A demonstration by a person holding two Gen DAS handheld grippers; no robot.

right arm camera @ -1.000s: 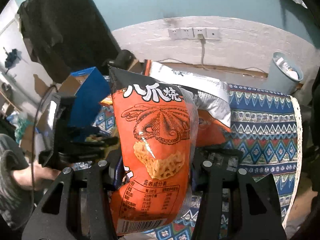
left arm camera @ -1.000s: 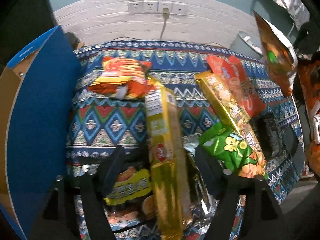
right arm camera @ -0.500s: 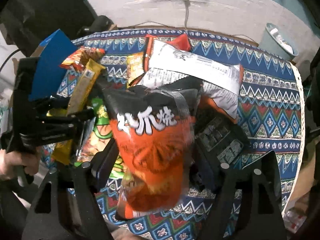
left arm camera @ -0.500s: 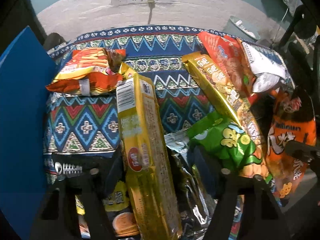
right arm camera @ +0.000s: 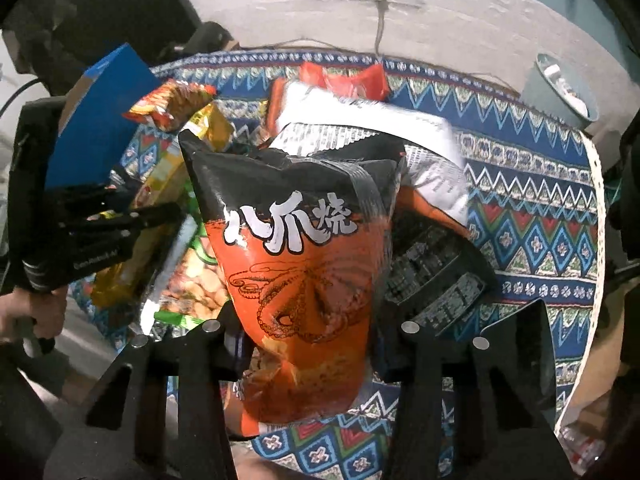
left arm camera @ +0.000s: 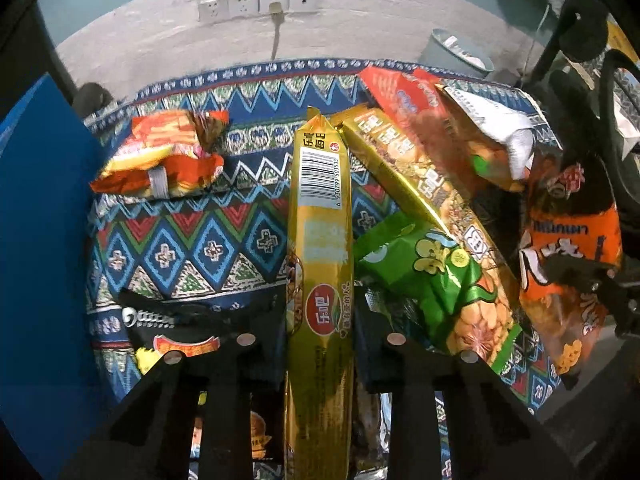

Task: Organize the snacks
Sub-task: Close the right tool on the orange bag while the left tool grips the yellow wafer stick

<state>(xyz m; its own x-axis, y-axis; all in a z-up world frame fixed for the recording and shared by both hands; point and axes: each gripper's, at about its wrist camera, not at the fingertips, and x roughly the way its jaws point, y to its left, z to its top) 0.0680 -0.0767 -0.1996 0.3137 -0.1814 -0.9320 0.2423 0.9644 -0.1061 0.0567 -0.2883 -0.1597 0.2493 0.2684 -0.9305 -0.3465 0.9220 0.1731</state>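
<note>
**A:** Item one, left tongs?

**B:** My left gripper [left arm camera: 320, 344] is clamped tight on the long gold biscuit pack [left arm camera: 320, 248]. Both pads press its sides near the red oval logo; the pack runs straight away from me, barcode end toward the wall.

**A:** Item two, right tongs?

**B:** My right gripper [right arm camera: 308, 344] has its jaws closing, the orange octopus snack bag [right arm camera: 304, 248] between them. The fingers sit against the bag's lower half and the bag stands up between them, black top edge crumpled, so I count it as held.

**A:** What lies beside the left tongs?

**B:** Just right of the gold pack, a green snack bag [left arm camera: 424, 268], lying partly over a second gold pack [left arm camera: 416, 176] set on a slant. Left of my fingers, a black packet [left arm camera: 160, 316], partly hidden under them. Farther left on the cloth, well apart, an orange-and-yellow noodle packet [left arm camera: 160, 160].

**A:** Beyond those?

**B:** A red bag [left arm camera: 404, 96] and a white-backed bag [right arm camera: 372, 120] at the far end of the pile. All rest on the patterned tablecloth [left arm camera: 192, 248]. A blue box [left arm camera: 36, 240] stands at the table's left edge, and a pale bin [right arm camera: 560, 92] against the wall to the right.
</note>
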